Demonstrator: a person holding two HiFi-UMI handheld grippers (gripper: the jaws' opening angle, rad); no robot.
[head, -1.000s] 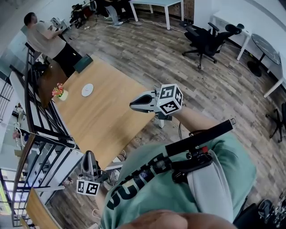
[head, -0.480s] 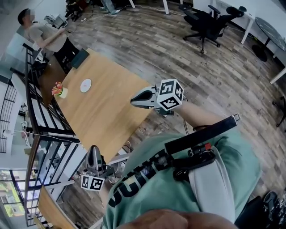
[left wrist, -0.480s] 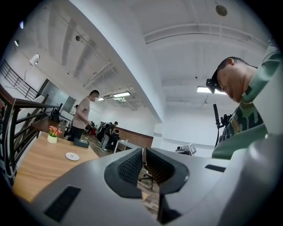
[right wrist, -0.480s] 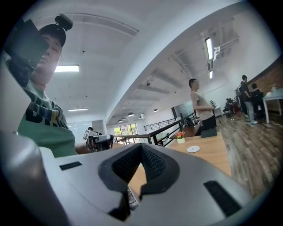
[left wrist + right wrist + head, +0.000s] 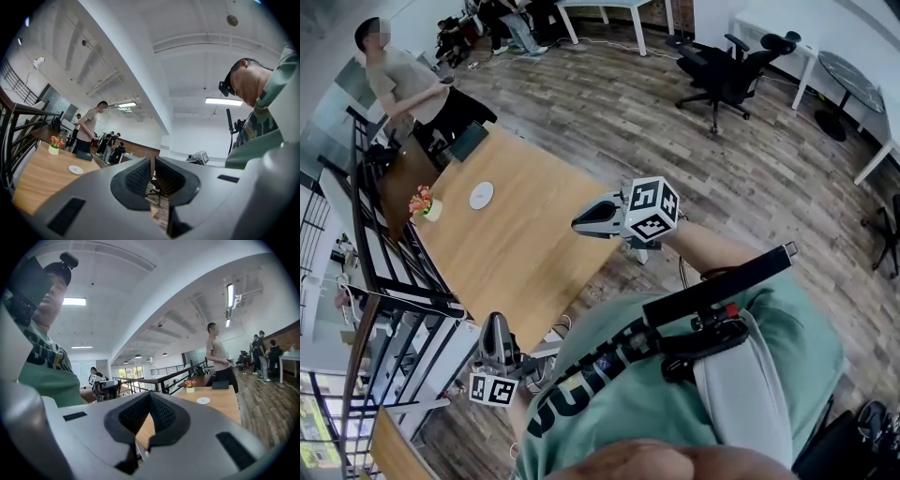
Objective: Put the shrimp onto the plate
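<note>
Items, left to right, from the head view:

- Black railing point(image 5: 384, 272) along the table's far side; a second person point(image 5: 412, 84) stands at the table's far end.
- Flower pot point(image 5: 424, 202), small, near the table's railing edge.
- Plate point(image 5: 482, 195), white, just beside the pot, well apart from both tongs. Whether anything lies on it is too small to tell.
- Wooden table point(image 5: 525, 253), otherwise mostly bare.
- Left gripper point(image 5: 492, 321), held low off the table's near corner; jaws clenched together, nothing between them.
- Right gripper point(image 5: 576, 223), held level over the table's near edge; jaws likewise clenched and empty.
- Office chair point(image 5: 722, 80), far right, out on the floor.
- Shrimp: not to be found in any view.

Progress, by my judgement: nothing begun. The shrimp must first be located and picked up, then carried to the plate.
</note>
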